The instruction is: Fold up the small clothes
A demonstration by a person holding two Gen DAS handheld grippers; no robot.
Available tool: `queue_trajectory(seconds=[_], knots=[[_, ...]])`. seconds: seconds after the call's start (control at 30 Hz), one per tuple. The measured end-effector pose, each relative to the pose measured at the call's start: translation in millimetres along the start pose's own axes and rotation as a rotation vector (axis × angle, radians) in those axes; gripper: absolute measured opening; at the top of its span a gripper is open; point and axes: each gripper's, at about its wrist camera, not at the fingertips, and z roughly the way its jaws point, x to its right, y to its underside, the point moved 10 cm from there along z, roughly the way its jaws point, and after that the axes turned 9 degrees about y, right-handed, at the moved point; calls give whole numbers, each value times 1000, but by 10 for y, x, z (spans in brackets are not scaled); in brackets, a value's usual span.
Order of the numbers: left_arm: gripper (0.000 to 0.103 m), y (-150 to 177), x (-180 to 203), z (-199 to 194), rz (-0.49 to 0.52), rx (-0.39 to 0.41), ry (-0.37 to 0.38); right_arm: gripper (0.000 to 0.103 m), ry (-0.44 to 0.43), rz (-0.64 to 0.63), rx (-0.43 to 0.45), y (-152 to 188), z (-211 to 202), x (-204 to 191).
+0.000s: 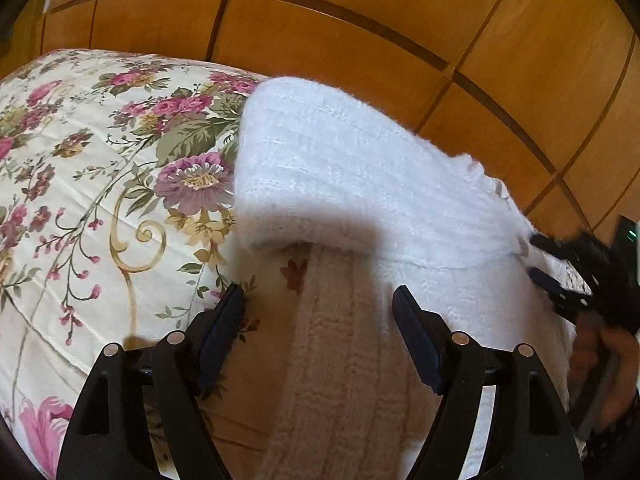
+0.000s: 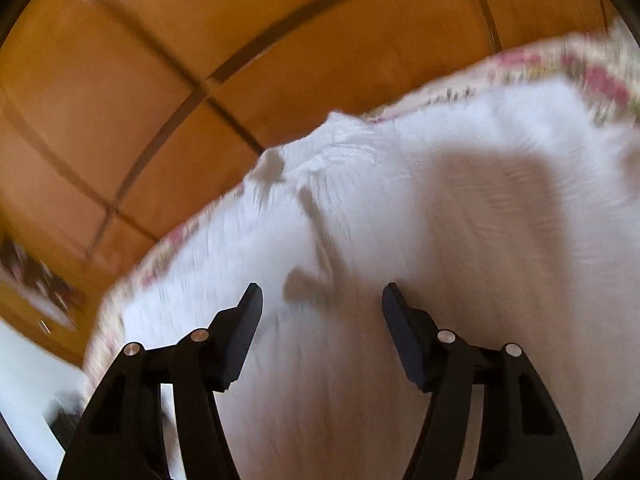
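Observation:
A white fuzzy knit garment (image 1: 340, 160) lies on a floral bedspread (image 1: 100, 160), its upper part folded over in a thick roll. A ribbed strip of the same knit (image 1: 340, 352) runs toward the camera between the fingers of my left gripper (image 1: 318, 294), which stands open just above it without pressing on it. My right gripper (image 1: 538, 258) shows at the right edge, by the garment's side, with a hand behind it. In the blurred right wrist view the right gripper (image 2: 322, 300) is open over the white garment (image 2: 440, 220), with nothing pinched between its pads.
Wooden wardrobe doors (image 1: 320, 32) stand close behind the bed. The bedspread's edge (image 2: 580, 64) drops off toward the wardrobe (image 2: 160, 60) and a dark cluttered patch (image 2: 36, 280) at the left. The quilt spreads wide on the left side.

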Motion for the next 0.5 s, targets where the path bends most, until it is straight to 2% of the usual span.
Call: queue_trajectory(seconds=[0.07,0.13,0.2,0.27,0.37,0.43,0.5], knots=[[81,2,24,1,-1,3,17,24,-27,53,-25,-43,135,-47],[83,4,45,20,5,2,21,6,-67,32,-61,-37,196,-193],[86,5,54,24,7,0,31,6,-32,-47,-11,-99,97,-282],[86,1,54,25,4,1,37,5,9,-123,100,-200,-166,-323],[86,1,43,0,-8,7,52,5,105,-99,200,-293,-451,-45],[86,-4,29,-33,-23,15,68,5,144,-62,217,-279,-501,181],[86,-37,9,-91,-60,32,89,5,171,-50,178,-169,-428,395]])
